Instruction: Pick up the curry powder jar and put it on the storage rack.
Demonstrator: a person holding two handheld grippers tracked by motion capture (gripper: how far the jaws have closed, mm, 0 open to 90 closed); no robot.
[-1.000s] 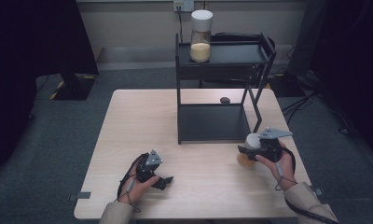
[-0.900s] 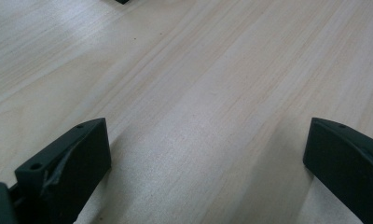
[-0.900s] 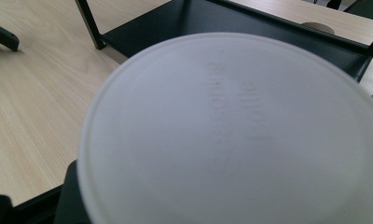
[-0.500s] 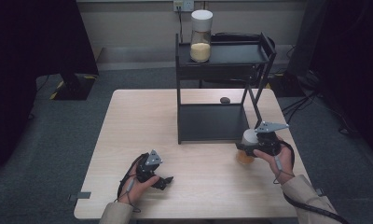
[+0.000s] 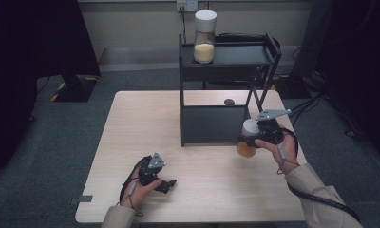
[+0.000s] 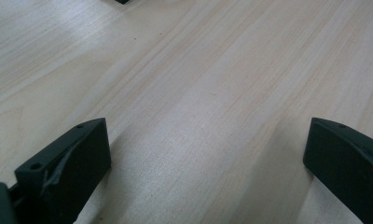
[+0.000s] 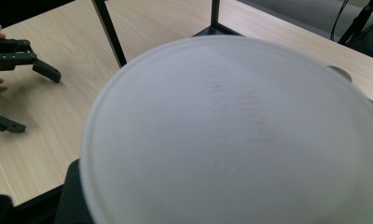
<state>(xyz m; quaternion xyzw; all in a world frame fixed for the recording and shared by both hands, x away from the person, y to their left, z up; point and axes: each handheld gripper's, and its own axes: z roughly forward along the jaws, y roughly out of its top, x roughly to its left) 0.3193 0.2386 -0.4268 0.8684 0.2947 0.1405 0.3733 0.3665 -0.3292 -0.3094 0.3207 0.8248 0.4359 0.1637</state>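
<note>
White jar lid (image 7: 231, 135), embossed lettering unreadable, clamped in right tongs (image 5: 254, 140); left tongs (image 5: 166, 184) wide open.

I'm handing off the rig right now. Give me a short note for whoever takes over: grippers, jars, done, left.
Right gripper: shut on a white-lidded jar with orange-yellow contents, held at the front right corner of the black rack.
Left gripper: open, holding nothing, low over the table near its front edge.
Second jar: stands on the rack's top shelf.
Done: one jar shelved on top, the other gripped.
Left: probably set the held jar on a rack shelf and release; which shelf is unclear.
</note>
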